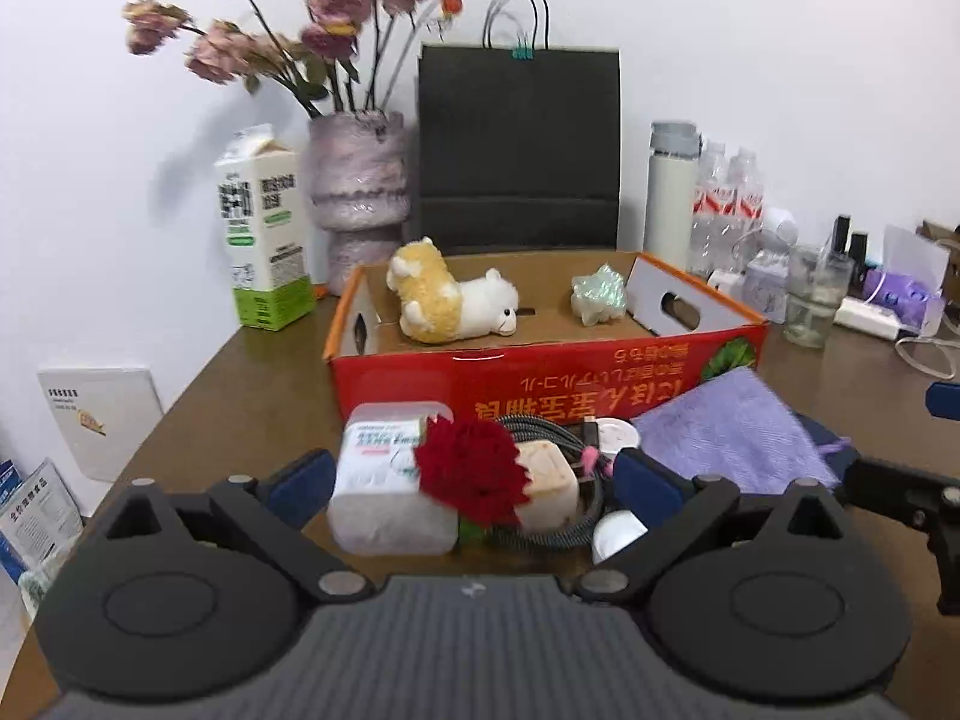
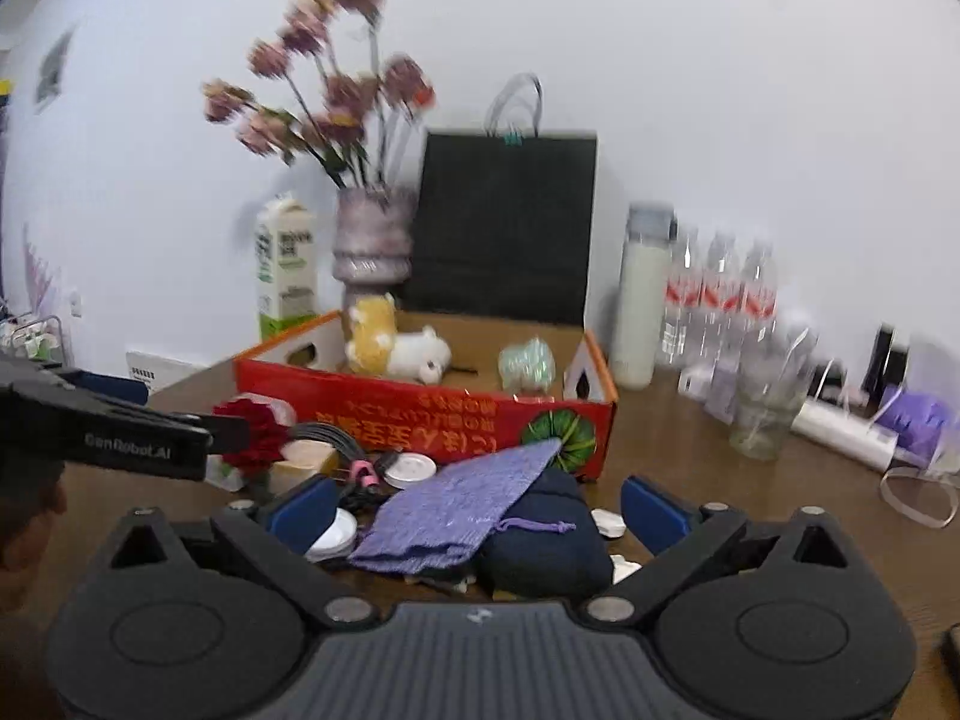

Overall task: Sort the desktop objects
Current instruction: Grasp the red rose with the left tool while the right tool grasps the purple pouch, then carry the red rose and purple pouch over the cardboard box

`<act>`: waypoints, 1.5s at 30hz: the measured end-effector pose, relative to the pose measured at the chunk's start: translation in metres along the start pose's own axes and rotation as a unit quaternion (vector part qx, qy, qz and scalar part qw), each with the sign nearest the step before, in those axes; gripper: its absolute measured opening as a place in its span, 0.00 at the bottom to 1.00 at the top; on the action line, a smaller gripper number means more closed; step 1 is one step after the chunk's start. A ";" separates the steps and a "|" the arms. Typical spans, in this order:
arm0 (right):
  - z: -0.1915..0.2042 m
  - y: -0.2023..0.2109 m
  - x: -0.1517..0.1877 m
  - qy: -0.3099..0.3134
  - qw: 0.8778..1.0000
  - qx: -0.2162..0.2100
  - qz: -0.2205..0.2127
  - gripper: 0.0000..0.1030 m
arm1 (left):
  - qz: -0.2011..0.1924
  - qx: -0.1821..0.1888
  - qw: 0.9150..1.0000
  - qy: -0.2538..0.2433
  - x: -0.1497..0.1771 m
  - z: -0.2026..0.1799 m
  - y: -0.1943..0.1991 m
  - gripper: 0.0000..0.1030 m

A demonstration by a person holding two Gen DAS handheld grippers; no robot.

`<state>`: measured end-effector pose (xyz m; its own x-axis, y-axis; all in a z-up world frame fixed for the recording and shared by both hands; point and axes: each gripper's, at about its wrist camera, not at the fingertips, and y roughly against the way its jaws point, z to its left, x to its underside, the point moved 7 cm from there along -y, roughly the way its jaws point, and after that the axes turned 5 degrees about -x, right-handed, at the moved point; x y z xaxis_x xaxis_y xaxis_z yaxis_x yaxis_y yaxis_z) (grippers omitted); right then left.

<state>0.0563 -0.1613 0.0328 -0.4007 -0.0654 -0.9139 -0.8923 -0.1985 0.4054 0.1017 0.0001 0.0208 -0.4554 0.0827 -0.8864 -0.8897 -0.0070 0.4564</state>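
Desktop objects: red flower (image 1: 471, 474), soap bar (image 1: 549, 483), cable (image 1: 540, 429), purple cloth (image 2: 459, 501), heaped before red box (image 1: 540, 378) on table (image 1: 240, 384). Left gripper (image 1: 471, 477), right gripper (image 2: 477, 510): fingers spread, pinching nothing.

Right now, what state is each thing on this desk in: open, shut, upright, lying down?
Red cardboard box: open on top, holding two toys.
Plush alpaca: lying on its side in the box.
Milk carton: upright, top closed.
Black paper bag: standing upright.
White bottle: upright, lid on.
Purple cloth: crumpled, draped over a dark pouch.
Left gripper: open.
Right gripper: open.
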 end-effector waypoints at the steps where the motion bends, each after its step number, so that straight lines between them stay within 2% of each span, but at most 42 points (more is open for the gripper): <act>1: -0.003 -0.012 0.000 -0.008 1.000 -0.003 0.011 0.91 | 0.005 -0.005 1.000 0.000 -0.001 0.000 -0.009 0.96; 4: -0.007 -0.043 0.001 -0.028 0.999 -0.025 0.040 0.83 | 0.020 -0.005 1.000 0.012 0.001 0.002 -0.031 0.84; 6: -0.008 -0.061 0.004 -0.031 0.998 -0.021 0.059 0.79 | 0.039 -0.004 0.999 0.028 0.005 0.007 -0.042 0.68; 7: -0.009 -0.069 0.006 -0.032 0.997 -0.018 0.065 0.78 | 0.034 -0.006 0.999 0.032 0.005 0.009 -0.043 0.64; 8: -0.010 -0.074 0.007 -0.032 0.997 -0.013 0.067 0.76 | 0.028 -0.006 0.999 0.033 0.005 0.011 -0.043 0.48; 9: -0.010 -0.078 0.007 -0.028 0.997 -0.008 0.065 0.76 | 0.030 -0.002 0.999 0.034 0.005 0.011 -0.043 0.40; 12: -0.009 -0.088 0.006 -0.012 0.998 0.007 0.061 0.55 | 0.031 0.005 0.998 0.047 0.004 0.013 -0.039 0.36; 15: -0.007 -0.094 0.006 0.009 0.998 0.022 0.059 0.25 | 0.026 0.003 0.998 0.050 0.001 0.014 -0.030 0.35; 16: -0.007 -0.093 0.005 0.011 0.998 0.025 0.057 0.13 | 0.022 0.000 0.998 0.053 -0.001 0.016 -0.024 0.34; 19: -0.009 -0.084 0.002 -0.017 0.999 0.001 0.050 0.05 | 0.011 -0.001 0.997 0.070 -0.005 0.021 -0.004 0.34; 25: 0.001 -0.031 -0.013 -0.016 1.000 0.008 -0.005 0.04 | -0.003 -0.002 0.996 0.088 -0.006 0.028 0.042 0.35; 28: 0.010 0.005 -0.013 -0.011 1.000 -0.001 -0.017 0.04 | -0.008 -0.002 0.996 0.085 -0.001 0.027 0.065 0.35; 34: 0.027 0.066 0.004 0.011 1.000 -0.020 -0.009 0.03 | 0.009 0.026 0.995 0.093 0.023 0.014 0.103 0.35; 36: 0.032 0.086 0.010 0.028 0.999 -0.012 -0.010 0.03 | 0.012 0.036 0.995 0.088 0.033 0.004 0.117 0.35; 41: 0.032 0.121 0.022 0.021 1.000 0.001 -0.013 0.03 | 0.024 0.055 0.995 0.075 0.057 -0.016 0.147 0.35; 45: 0.034 0.144 0.022 0.024 0.999 0.004 -0.027 0.03 | 0.006 0.056 0.996 0.070 0.056 -0.021 0.169 0.35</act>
<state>-0.0876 -0.1579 0.0718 -0.3421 -0.1011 -0.9342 -0.9140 -0.1952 0.3558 -0.0746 -0.0171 0.0464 -0.4737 -0.0570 -0.8789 -0.8783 0.1050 0.4665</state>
